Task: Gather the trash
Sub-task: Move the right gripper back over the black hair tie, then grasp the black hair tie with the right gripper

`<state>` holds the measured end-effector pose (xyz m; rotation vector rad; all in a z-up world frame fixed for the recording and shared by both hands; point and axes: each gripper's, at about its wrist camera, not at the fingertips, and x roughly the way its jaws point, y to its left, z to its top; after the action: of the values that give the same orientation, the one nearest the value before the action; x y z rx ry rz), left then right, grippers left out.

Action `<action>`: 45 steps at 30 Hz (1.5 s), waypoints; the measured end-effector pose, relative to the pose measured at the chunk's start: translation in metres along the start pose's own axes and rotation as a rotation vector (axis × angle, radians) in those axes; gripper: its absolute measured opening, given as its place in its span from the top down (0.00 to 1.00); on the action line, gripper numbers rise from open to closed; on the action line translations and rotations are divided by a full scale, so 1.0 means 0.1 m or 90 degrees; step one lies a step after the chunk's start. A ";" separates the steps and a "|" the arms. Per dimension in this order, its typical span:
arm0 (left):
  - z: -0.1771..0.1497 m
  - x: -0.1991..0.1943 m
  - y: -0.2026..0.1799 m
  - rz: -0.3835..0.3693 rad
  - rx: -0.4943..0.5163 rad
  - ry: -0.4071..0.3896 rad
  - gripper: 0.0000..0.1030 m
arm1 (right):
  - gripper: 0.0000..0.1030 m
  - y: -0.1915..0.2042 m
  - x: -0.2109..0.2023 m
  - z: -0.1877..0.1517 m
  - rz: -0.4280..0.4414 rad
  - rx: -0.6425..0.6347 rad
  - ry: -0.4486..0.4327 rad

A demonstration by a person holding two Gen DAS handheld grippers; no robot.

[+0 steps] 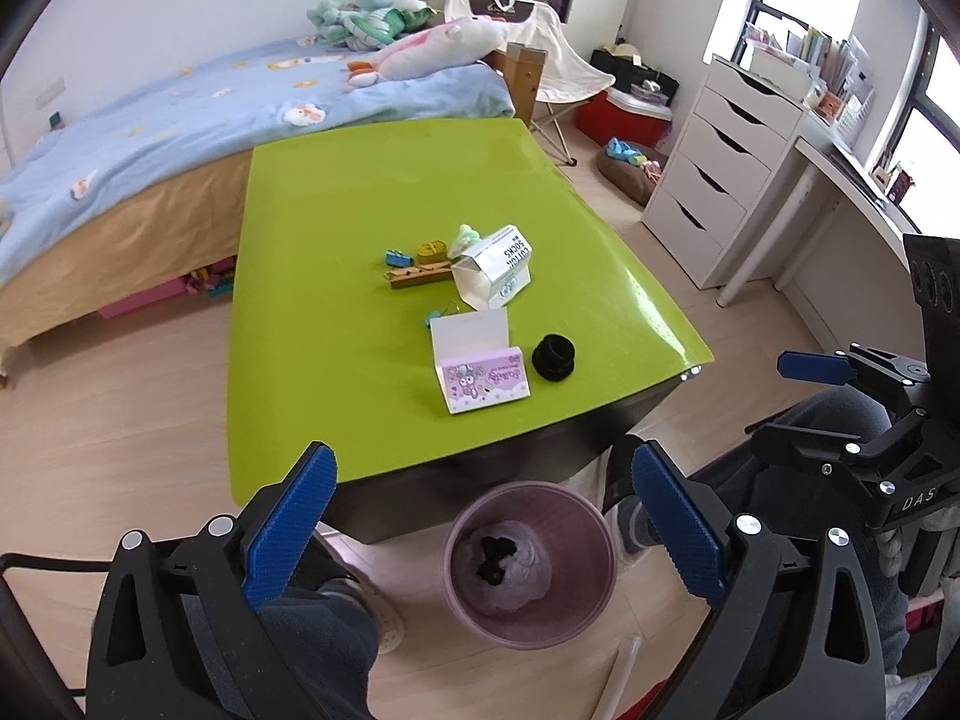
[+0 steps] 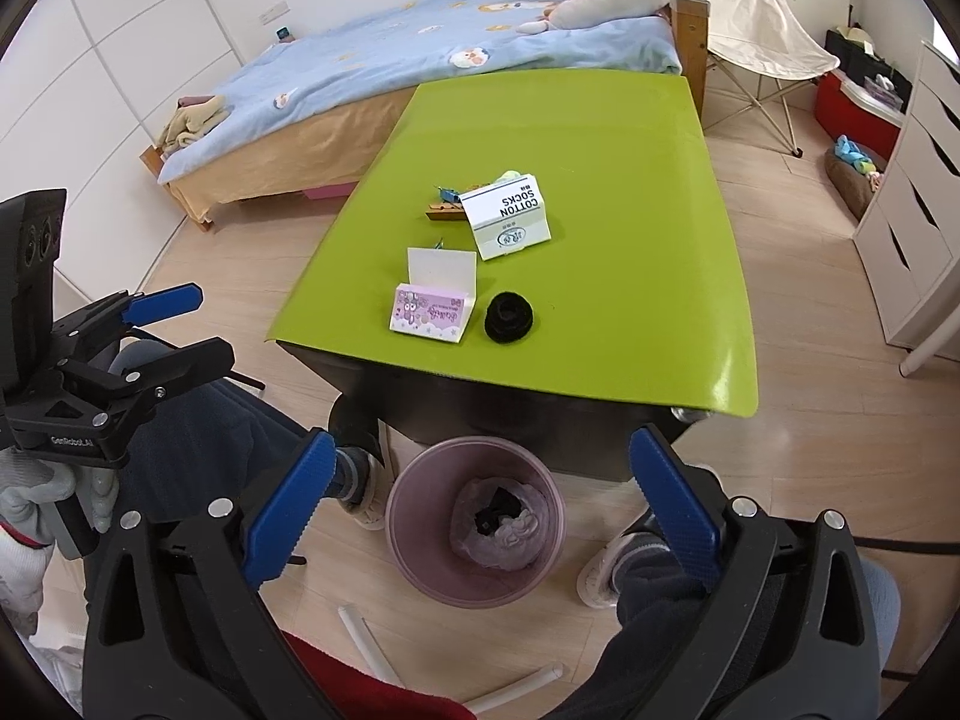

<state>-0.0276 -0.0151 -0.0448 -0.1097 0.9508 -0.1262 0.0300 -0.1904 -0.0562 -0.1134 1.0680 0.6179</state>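
A pink trash bin [image 1: 531, 564] [image 2: 476, 521] stands on the floor below the near edge of the green table [image 1: 360, 192] [image 2: 600, 138], with a crumpled bag and dark scraps inside. On the table lie a pink open box [image 1: 483, 363] [image 2: 433, 302], a black round object [image 1: 555, 357] [image 2: 509, 316], a white "cotton socks" box [image 1: 495, 267] [image 2: 510, 216], a wooden clip [image 1: 420, 273] and small toys. My left gripper [image 1: 480, 522] is open and empty above the bin. My right gripper [image 2: 480, 516] is open and empty above the bin too.
A bed [image 1: 180, 120] with plush toys lies behind the table. A white drawer unit [image 1: 714, 162] and a desk stand at the right. A folding chair [image 2: 756, 12] is at the back. The person's legs and shoes [image 2: 366, 504] flank the bin. White tubes [image 2: 366, 630] lie on the floor.
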 end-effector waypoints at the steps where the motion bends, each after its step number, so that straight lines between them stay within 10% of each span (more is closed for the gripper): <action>1: 0.02 0.01 0.01 0.001 -0.001 -0.002 0.08 | 0.06 0.00 0.03 0.04 0.001 0.000 0.002; 27: 0.26 0.16 0.17 0.033 -0.012 -0.009 0.08 | 0.06 -0.07 1.39 0.79 -0.033 -0.117 0.165; 45: 0.26 0.27 0.22 0.039 -0.015 0.010 0.08 | 0.53 -0.03 1.74 0.85 -0.023 -0.160 0.216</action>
<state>0.0102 0.0035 -0.0550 -0.1011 0.9697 -0.0603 0.1560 -0.0878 -0.1624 -0.4684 1.3078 0.7141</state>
